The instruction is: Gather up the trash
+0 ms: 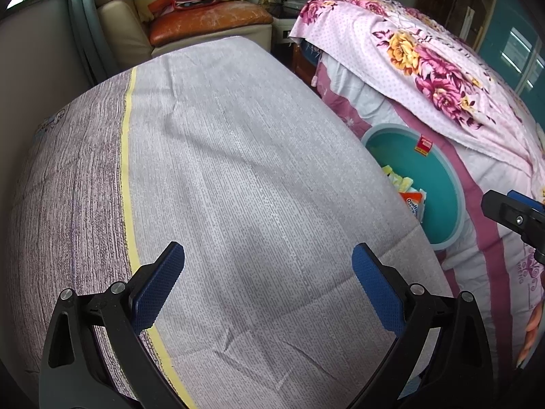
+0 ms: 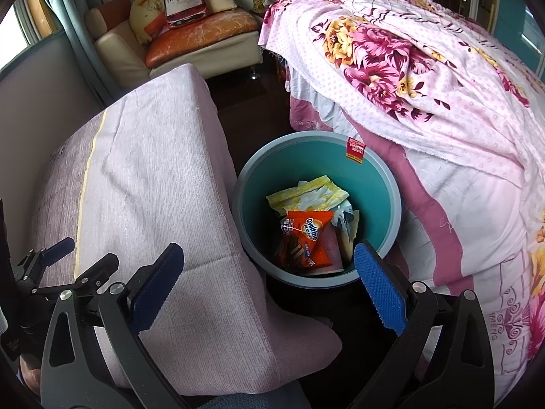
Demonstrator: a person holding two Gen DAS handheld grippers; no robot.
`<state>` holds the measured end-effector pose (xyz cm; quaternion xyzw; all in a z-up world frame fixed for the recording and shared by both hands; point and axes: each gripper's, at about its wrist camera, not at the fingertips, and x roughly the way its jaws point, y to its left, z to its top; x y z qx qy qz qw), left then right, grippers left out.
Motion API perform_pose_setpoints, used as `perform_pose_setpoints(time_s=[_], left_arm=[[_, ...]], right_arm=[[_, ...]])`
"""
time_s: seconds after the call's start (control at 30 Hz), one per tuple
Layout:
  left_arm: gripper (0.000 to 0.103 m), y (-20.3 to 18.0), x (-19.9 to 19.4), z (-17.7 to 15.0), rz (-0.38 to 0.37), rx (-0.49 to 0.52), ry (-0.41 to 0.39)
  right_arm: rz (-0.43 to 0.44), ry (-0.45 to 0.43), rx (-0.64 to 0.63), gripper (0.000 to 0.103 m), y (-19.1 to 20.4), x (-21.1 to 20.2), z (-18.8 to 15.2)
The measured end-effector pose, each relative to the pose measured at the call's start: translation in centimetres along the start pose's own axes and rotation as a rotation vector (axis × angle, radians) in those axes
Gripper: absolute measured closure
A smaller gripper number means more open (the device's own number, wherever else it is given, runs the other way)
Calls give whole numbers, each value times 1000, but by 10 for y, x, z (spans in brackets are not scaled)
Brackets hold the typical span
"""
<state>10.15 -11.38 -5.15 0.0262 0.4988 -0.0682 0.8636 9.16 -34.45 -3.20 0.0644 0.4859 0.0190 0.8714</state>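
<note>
The left gripper (image 1: 268,283) hangs over a flat surface covered with a woven cloth (image 1: 238,187), pale lilac with a fine dotted weave, a thin yellow stripe and a darker streaked band on its left side; its two fingers are spread wide with nothing between them, and their blue pads (image 1: 158,288) have a small knobbed rubber texture on black plastic arms. The right gripper (image 2: 269,286) is also spread wide and empty; it stands just above the near rim of a round plastic bin (image 2: 396,204), grey-blue outside and teal inside, which sits on the dark floor between the covered surface and a bed. Inside the bin lies the trash: an orange foil wrapper (image 2: 306,238) where the word "Ovaltine" can be read, a crumpled yellow and white wrapper (image 2: 306,192) behind it, and a pale torn packet (image 2: 347,225) at the right. A small red sticker (image 2: 355,150) is on the inner wall of the bin; its writing is too small to read. The bed carries a pink dotted blanket (image 2: 408,68) with large magenta and yellow flowers; the sheet under it shows the letters "IMENG". Far behind, on a cream sofa (image 2: 115,47) with a cracked orange leather seat, stands a bottle-shaped cushion (image 2: 182,0) with the label "Hennessy".
</note>
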Motion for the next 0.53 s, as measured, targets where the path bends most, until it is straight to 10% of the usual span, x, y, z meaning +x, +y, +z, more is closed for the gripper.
perform_pose_setpoints(time_s=[0.53], left_arm=[[4, -1, 1, -1, -10, -20, 21]], right_arm=[[-4, -10, -11, 7, 1, -5, 3]])
